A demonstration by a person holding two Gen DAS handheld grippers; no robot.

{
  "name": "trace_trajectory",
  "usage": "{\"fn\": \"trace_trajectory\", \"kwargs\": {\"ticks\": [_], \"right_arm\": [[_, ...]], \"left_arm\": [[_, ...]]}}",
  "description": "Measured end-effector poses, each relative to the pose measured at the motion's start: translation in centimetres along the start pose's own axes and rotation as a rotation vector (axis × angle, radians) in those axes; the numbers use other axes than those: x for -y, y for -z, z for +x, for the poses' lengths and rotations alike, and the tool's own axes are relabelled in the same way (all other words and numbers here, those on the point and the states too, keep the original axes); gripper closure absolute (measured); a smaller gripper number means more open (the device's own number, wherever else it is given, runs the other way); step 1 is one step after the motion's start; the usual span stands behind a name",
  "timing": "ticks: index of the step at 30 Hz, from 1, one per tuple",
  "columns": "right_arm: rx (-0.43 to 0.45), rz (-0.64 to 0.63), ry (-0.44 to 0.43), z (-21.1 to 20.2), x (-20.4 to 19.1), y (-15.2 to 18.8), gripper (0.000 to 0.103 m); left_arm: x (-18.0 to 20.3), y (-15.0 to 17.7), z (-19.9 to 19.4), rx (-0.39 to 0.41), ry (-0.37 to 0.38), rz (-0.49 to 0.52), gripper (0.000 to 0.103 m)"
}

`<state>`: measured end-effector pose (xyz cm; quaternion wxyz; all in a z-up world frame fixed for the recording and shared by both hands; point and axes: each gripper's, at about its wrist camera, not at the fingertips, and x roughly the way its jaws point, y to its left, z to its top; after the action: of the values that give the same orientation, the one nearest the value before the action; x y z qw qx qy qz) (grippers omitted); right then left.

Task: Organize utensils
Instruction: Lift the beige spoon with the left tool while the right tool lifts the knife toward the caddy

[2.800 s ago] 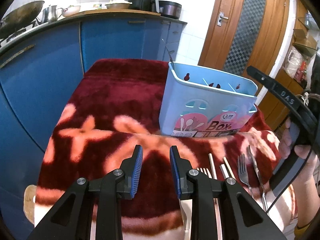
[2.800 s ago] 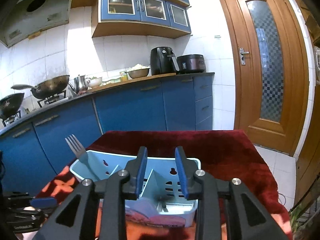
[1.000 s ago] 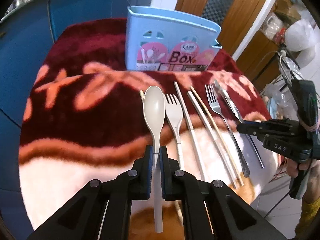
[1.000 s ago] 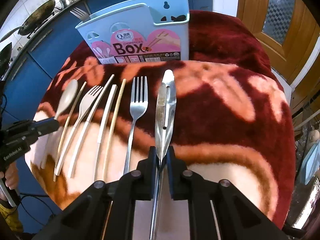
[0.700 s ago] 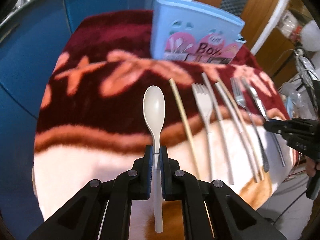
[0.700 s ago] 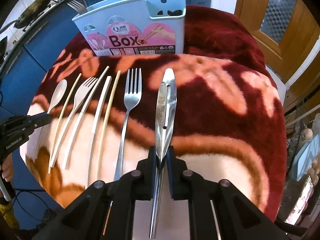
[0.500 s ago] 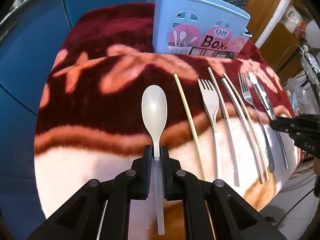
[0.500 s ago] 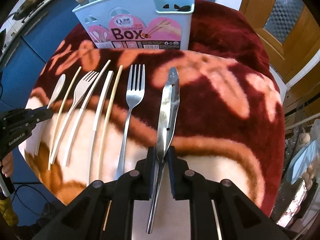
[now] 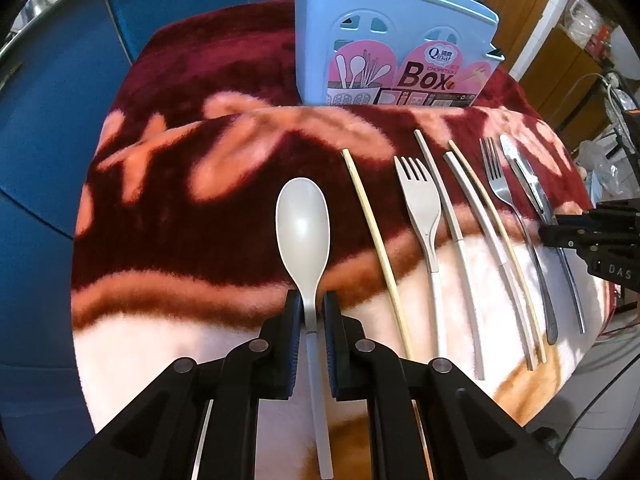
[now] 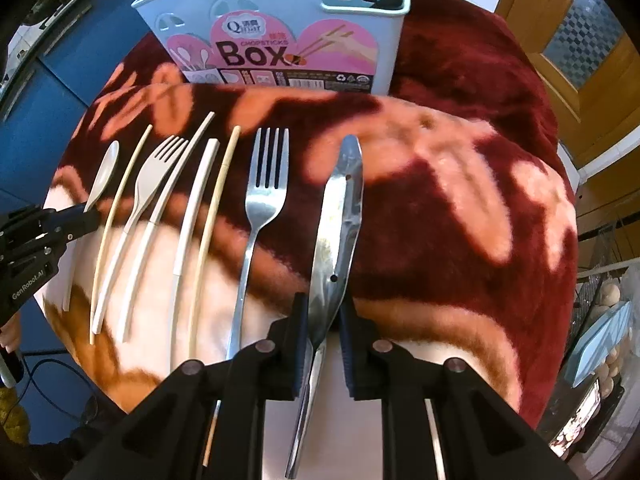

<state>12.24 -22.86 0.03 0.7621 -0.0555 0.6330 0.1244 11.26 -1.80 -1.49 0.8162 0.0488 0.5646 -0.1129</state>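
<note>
On the table lies a plush dark-red blanket with pink flower shapes [image 9: 180, 152], and a row of cutlery is laid out across its near edge. At the far left of the row is a pale beige plastic spoon [image 9: 304, 224], bowl up and pointing away, matte and smooth, with a long straight handle. The left gripper [image 9: 307, 312] straddles the neck of that spoon just below the bowl; its jaws stand a little apart with slim gaps on both sides of the handle, and the spoon lies flat on the blanket.

At the other end of the row is a shiny steel table knife [image 10: 338, 232], its blade smeared and reflecting light, tip pointing toward the box. The right gripper [image 10: 324, 320] sits over it where blade meets handle, jaws narrowly parted, the left pad close against the metal and a gap on the right.

Between spoon and knife lie a thin bamboo chopstick [image 9: 376, 248], a beige plastic fork [image 9: 424, 216], several pale chopsticks [image 10: 196, 216] and a steel fork [image 10: 264, 200], all roughly parallel.

Behind them stands a light-blue plastic utensil holder with a pink "Box" label [image 10: 280, 20], upright on the blanket.
</note>
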Motion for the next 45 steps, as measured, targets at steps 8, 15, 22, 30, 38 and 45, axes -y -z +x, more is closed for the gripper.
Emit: {"fn": "trace_trajectory", "kwargs": {"ticks": [8,15,22,30,38,45], "right_arm": [[-0.005,-0.014,-0.004,0.1,0.0,-0.1,0.085],[0.028,-0.032,0.009,0.1,-0.4,-0.2,0.086],[0.105,0.034,-0.051,-0.5,0.5,1.3,0.087],[0.257,0.132,-0.168,-2.6,1.7,4.5,0.088],[0.518,0.143,-0.164,-6.2,1.2,6.1,0.088],[0.699,0.136,-0.117,-8.7,-0.2,4.8,0.088]], "left_arm": [[0.2,0.2,0.0,0.008,-0.007,0.014,0.092],[0.4,0.3,0.0,0.013,-0.012,0.021,0.092],[0.1,0.5,-0.2,0.036,0.002,0.019,0.095],[-0.5,1.6,-1.5,0.140,0.102,-0.044,0.097],[0.1,2.4,-5.4,0.354,0.146,-0.057,0.097],[0.4,0.6,-8.1,0.519,0.160,-0.058,0.098]]}}
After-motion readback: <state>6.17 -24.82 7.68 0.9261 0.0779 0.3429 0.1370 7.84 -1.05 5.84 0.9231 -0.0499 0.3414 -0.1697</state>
